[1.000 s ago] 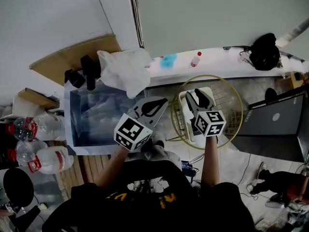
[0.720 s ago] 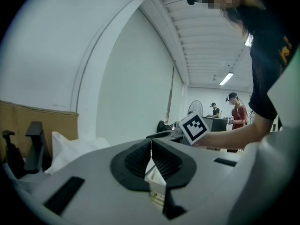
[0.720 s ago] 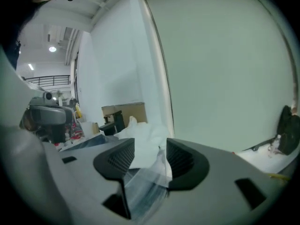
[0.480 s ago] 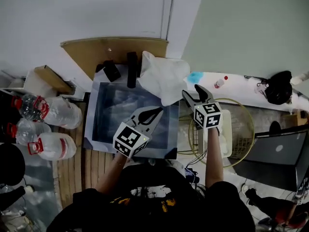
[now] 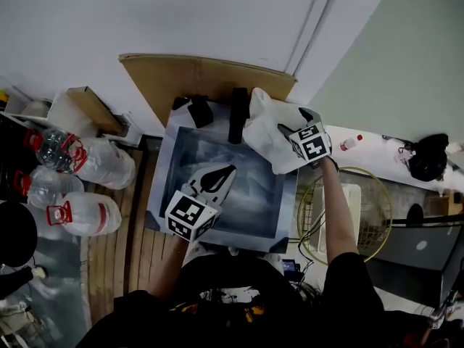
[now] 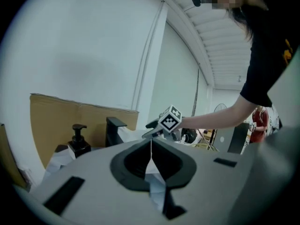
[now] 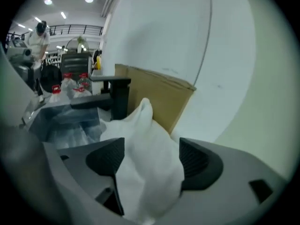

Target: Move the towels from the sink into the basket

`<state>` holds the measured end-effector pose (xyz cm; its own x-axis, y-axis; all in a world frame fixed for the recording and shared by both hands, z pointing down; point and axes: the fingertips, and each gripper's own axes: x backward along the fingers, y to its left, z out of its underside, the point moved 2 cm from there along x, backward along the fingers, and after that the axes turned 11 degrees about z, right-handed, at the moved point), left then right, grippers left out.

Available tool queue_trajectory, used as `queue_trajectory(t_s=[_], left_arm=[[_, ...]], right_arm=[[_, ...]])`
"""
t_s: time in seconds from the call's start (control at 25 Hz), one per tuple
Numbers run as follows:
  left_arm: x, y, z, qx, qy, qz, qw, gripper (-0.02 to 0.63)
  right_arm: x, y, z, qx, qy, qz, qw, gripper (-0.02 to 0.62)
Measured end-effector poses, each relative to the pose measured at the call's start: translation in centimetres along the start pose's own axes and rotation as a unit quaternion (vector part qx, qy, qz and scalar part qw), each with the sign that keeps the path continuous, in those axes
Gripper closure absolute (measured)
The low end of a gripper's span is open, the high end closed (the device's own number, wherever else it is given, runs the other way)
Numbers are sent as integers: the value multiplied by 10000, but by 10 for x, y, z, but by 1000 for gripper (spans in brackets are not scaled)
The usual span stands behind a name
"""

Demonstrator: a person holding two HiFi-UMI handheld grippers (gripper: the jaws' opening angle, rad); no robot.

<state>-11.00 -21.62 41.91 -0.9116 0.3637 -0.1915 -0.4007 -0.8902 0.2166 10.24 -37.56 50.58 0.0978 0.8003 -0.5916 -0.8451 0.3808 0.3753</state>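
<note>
A white towel (image 5: 270,138) lies bunched over the back right corner of the steel sink (image 5: 168,167). My right gripper (image 5: 293,122) is at that towel. In the right gripper view its jaws are opening wide, and the towel (image 7: 145,125) rises between them without being pinched by the right gripper (image 7: 152,157). My left gripper (image 5: 226,171) hangs over the middle of the sink basin with its jaws closed and nothing in them; the left gripper (image 6: 151,146) looks toward the towel (image 6: 127,134). The gold wire basket (image 5: 378,194) stands right of the sink with something white (image 5: 354,203) inside.
A black tap (image 5: 238,114) and a soap dispenser (image 5: 197,111) stand on the sink's back edge, in front of a cardboard sheet (image 5: 196,78). Large water bottles (image 5: 83,220) lie left of the sink. A laptop (image 5: 428,245) sits right of the basket.
My right gripper has swung left from above the basket to the towel on the sink's corner, and its jaws have spread. The left gripper has stayed over the sink.
</note>
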Motion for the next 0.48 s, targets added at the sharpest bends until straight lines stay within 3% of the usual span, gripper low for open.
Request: queue_trajectory(t_s=[0.24, 0.48], left_arm=[[19, 23, 6, 68, 4, -82, 9999, 597], [27, 38, 8, 124, -26, -122, 9998, 597]], right_arm=[[-51, 14, 24, 579, 1031, -318, 9925, 232], [-69, 21, 32, 220, 1313, -332, 9905, 249]])
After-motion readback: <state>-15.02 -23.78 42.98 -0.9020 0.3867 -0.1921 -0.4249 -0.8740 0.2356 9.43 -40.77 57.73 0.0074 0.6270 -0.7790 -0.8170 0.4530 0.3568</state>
